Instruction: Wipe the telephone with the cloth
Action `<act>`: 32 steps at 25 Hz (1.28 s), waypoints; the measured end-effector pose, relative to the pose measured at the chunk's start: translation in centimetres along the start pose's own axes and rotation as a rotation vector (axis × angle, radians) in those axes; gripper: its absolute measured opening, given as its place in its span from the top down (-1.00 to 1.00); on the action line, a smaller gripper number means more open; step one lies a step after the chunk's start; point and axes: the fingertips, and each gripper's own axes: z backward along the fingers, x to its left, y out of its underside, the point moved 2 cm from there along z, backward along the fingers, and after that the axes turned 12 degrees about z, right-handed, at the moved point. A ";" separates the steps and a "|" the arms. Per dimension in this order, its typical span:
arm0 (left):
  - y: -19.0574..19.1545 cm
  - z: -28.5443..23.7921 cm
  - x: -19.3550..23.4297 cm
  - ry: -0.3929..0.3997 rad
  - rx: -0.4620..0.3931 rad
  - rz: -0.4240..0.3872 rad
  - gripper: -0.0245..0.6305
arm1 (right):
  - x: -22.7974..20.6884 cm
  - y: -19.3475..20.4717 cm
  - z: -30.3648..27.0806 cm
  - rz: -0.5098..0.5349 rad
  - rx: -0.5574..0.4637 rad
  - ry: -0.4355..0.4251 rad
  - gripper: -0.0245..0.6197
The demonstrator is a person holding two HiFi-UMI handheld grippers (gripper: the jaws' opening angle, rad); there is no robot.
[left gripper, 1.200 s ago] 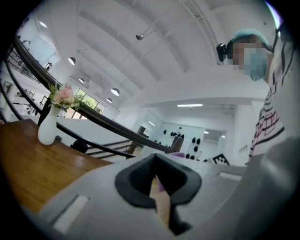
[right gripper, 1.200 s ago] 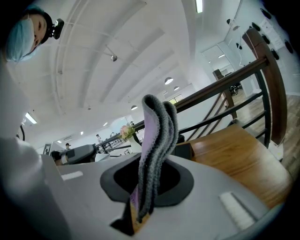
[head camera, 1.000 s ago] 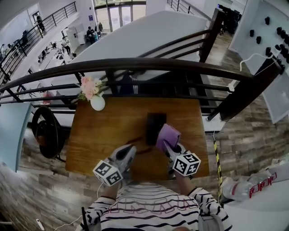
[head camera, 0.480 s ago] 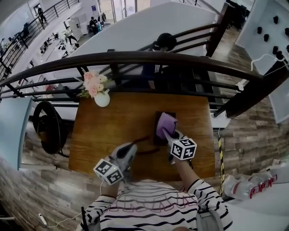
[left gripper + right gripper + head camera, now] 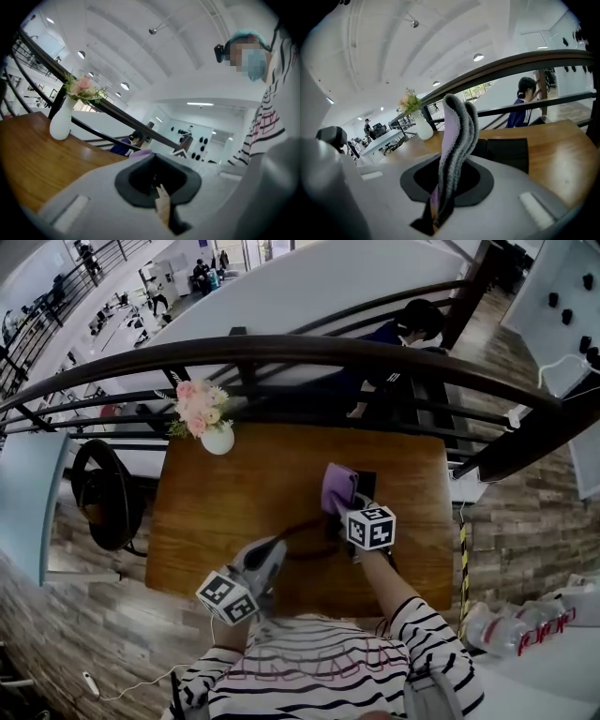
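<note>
**Cloth brought to the telephone, one gripper working.**
Nearest you, your left gripper [image 5: 272, 550] rests with its jaws together on nothing, probably held clear of the stroke. Your right gripper [image 5: 345, 509] pinches the folded purple cloth [image 5: 338, 486] over the black telephone [image 5: 367, 485] at mid-table. Only the right gripper view shows the fold clamped upright.

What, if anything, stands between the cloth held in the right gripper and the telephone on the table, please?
Nothing visible does. The right gripper is shut on the cloth, which already overlaps the telephone in the head view. The flower vase stands at the far left corner, and the left gripper is off to the near left.
</note>
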 end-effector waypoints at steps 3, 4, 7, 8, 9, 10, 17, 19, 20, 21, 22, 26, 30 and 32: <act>0.1 0.2 0.4 -0.012 0.001 0.006 0.93 | -0.4 0.4 -0.9 0.014 0.038 0.000 0.77; 0.1 0.1 0.4 -0.015 0.001 0.007 0.93 | -0.6 0.5 -0.9 0.019 0.048 0.003 0.77; 0.3 -0.3 0.0 -0.018 0.003 0.010 0.93 | -1.9 0.8 -0.2 0.015 0.065 0.018 0.76; 0.4 -0.6 -0.1 -0.016 0.004 0.011 0.93 | -2.3 0.9 0.1 0.009 0.066 0.023 0.76; 0.6 -0.8 -0.3 -0.012 0.006 0.012 0.93 | -2.8 0.9 0.4 0.004 0.066 0.029 0.76; 0.7 -1.0 -0.4 -0.007 0.009 0.012 0.93 | -3.2 1.0 0.8 0.000 0.065 0.036 0.76; 1.5 -2.4 -1.5 0.016 0.027 0.011 0.93 | -6.4 2.4 3.7 -0.035 0.067 0.104 0.76; 1.7 -2.5 -1.8 0.024 0.030 0.007 0.93 | -7.3 2.7 4.8 -0.045 0.068 0.129 0.76; 1.7 -2.5 -1.9 0.028 0.032 0.006 0.93 | -7.8 2.9 5.3 -0.050 0.069 0.142 0.76; 1.8 -2.5 -2.0 0.032 0.033 0.007 0.93 | -8.1 3.1 5.7 -0.053 0.069 0.154 0.76; 1.9 -2.5 -2.1 0.035 0.034 0.007 0.93 | -8.5 3.3 6.1 -0.057 0.069 0.165 0.76; 2.0 -2.4 -2.6 0.049 0.038 -0.001 0.93 | -9.5 3.9 7.5 -0.075 0.074 0.206 0.76; 2.1 -2.1 -3.0 0.047 0.032 -0.001 0.93 | -10.5 4.4 8.5 -0.083 0.091 0.240 0.76; 2.3 -1.9 -3.1 0.047 0.032 -0.003 0.93 | -10.7 4.6 8.8 -0.088 0.088 0.246 0.76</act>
